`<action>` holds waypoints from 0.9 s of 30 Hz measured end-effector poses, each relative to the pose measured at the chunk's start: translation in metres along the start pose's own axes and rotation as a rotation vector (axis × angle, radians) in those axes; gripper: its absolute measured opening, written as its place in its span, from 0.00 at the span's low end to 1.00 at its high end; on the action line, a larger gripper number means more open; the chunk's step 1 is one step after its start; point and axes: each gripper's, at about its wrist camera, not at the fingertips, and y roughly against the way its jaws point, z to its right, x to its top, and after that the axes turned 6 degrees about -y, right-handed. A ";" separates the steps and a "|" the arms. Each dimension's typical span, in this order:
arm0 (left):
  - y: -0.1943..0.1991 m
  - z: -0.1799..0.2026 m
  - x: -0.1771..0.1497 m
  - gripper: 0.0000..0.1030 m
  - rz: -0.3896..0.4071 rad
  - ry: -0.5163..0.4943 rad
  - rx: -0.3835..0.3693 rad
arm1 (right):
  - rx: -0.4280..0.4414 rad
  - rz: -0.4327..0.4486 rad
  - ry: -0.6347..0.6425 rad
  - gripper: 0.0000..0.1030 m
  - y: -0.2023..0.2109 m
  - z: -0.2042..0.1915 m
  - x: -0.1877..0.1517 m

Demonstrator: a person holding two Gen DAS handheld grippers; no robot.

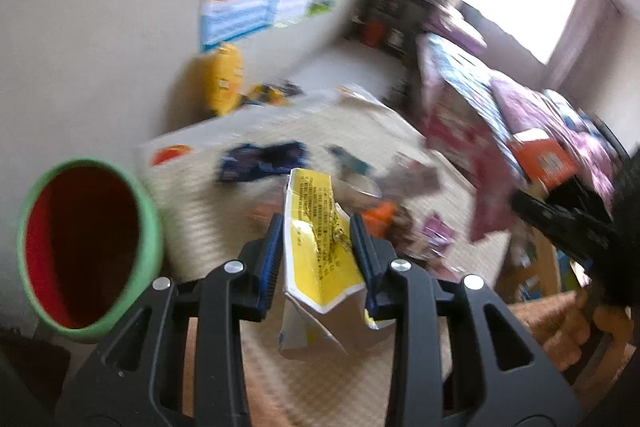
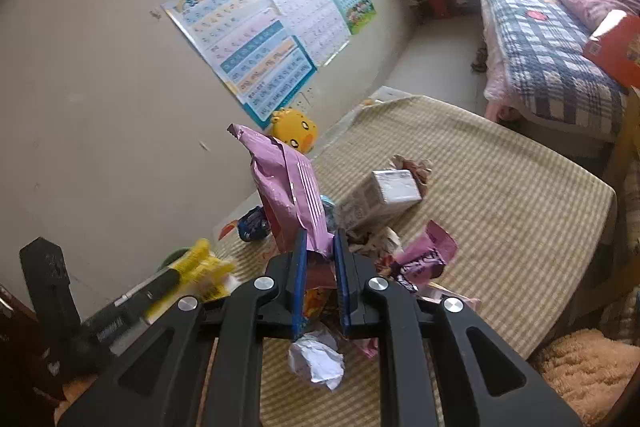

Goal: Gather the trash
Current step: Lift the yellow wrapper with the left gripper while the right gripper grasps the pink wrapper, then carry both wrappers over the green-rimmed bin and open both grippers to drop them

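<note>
My left gripper is shut on a crumpled yellow carton, lifted above the striped mat. A green-rimmed bin with a red inside sits at the left, close to that gripper. My right gripper is shut on a pink snack wrapper that sticks up between its blue pads. In the right wrist view the left gripper shows at the lower left, holding the yellow carton. Below the right gripper lies a crumpled white paper ball.
On the mat lie a small white carton, a purple wrapper, a blue wrapper and other scraps. A yellow chick toy stands by the wall. A bed with a checked quilt is at the right.
</note>
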 end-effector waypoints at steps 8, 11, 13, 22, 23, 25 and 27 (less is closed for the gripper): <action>0.020 -0.117 -0.020 0.31 0.018 0.215 0.248 | 0.109 -0.100 0.116 0.11 -0.034 -0.066 -0.010; 0.024 -0.151 -0.029 0.31 0.009 0.282 0.309 | 0.164 -0.189 0.159 0.11 -0.063 -0.102 -0.023; 0.025 -0.167 -0.033 0.31 0.003 0.308 0.340 | 0.196 -0.255 0.177 0.11 -0.085 -0.124 -0.036; 0.021 -0.206 -0.060 0.39 -0.041 0.412 0.392 | 0.229 -0.451 0.244 0.15 -0.174 -0.206 -0.082; 0.022 -0.209 -0.062 0.54 -0.034 0.429 0.390 | 0.245 -0.460 0.240 0.17 -0.183 -0.214 -0.083; 0.026 -0.214 -0.064 0.65 -0.012 0.460 0.395 | 0.277 -0.471 0.232 0.51 -0.191 -0.224 -0.084; 0.029 -0.216 -0.065 0.65 -0.004 0.473 0.395 | 0.272 -0.441 0.236 0.59 -0.191 -0.230 -0.082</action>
